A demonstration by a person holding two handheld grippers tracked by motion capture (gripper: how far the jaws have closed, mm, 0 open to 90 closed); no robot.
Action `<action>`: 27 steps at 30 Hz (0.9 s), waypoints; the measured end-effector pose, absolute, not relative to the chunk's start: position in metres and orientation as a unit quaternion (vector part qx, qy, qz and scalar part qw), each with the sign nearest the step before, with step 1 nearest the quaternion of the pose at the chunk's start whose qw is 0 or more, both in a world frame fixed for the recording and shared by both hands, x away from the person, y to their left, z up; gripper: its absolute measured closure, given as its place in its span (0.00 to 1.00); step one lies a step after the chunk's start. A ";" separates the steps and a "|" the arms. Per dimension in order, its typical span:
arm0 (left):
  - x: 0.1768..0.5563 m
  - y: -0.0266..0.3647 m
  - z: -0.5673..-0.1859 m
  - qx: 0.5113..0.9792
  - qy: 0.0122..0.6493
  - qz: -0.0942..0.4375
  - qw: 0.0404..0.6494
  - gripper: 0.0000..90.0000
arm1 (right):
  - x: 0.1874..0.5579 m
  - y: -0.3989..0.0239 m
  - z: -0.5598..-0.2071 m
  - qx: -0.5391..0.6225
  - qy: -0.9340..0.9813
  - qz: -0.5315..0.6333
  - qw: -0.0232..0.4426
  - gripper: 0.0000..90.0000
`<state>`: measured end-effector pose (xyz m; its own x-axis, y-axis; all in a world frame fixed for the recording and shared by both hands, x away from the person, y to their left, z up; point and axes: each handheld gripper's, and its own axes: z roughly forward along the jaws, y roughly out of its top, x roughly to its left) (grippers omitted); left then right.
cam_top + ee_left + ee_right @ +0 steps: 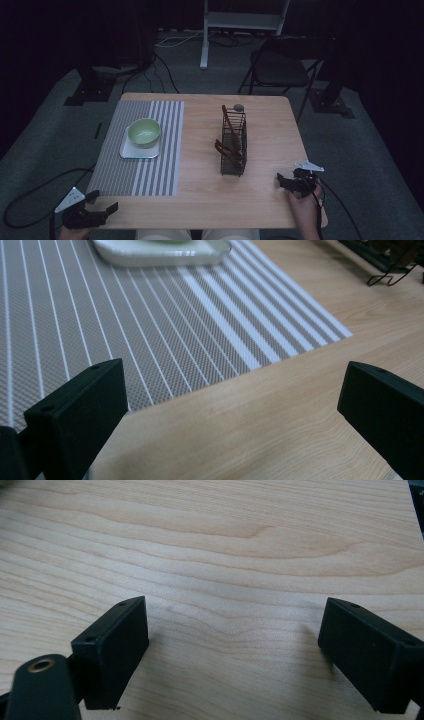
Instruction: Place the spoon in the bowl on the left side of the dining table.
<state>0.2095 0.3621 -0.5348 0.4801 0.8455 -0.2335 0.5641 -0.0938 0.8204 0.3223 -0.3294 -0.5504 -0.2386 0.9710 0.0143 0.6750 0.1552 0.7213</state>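
A pale green bowl (144,132) sits on a white square plate (139,148), which lies on a grey striped placemat (135,150) on the left half of the wooden table (200,150). Right of centre stands a black wire rack (233,145) holding brown utensils. My left gripper (106,200) rests open at the near left corner, at the placemat's near edge. In the left gripper view, the left gripper (232,372) has its jaws wide apart over the placemat (150,315) edge, with the plate (160,252) ahead. My right gripper (280,181) is open near the table's right front. The right gripper view shows the right gripper (234,607) over bare wood, nothing between the jaws.
A black folding chair (280,65) stands beyond the far right of the table, and a white stand (240,20) is behind it. Cables run over the grey carpet at left. A corner of the wire rack (390,260) appears at the upper right of the left gripper view.
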 end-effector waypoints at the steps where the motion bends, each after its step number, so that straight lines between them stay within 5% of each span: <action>1: 0.210 0.361 -0.536 0.726 0.487 0.148 0.462 0.00 | 0.322 -0.329 -0.550 0.570 0.722 0.313 0.237 0.13; 27: 0.216 0.340 -0.526 0.764 0.453 0.129 0.441 0.00 | 0.322 -0.329 -0.550 0.569 0.723 0.313 0.236 0.14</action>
<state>0.2156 0.3395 -0.5258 0.5563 0.8061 -0.2018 0.5780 -0.2009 0.7909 0.3221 -0.3292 -0.5504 -0.2419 0.9702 0.0141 0.6746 0.1577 0.7211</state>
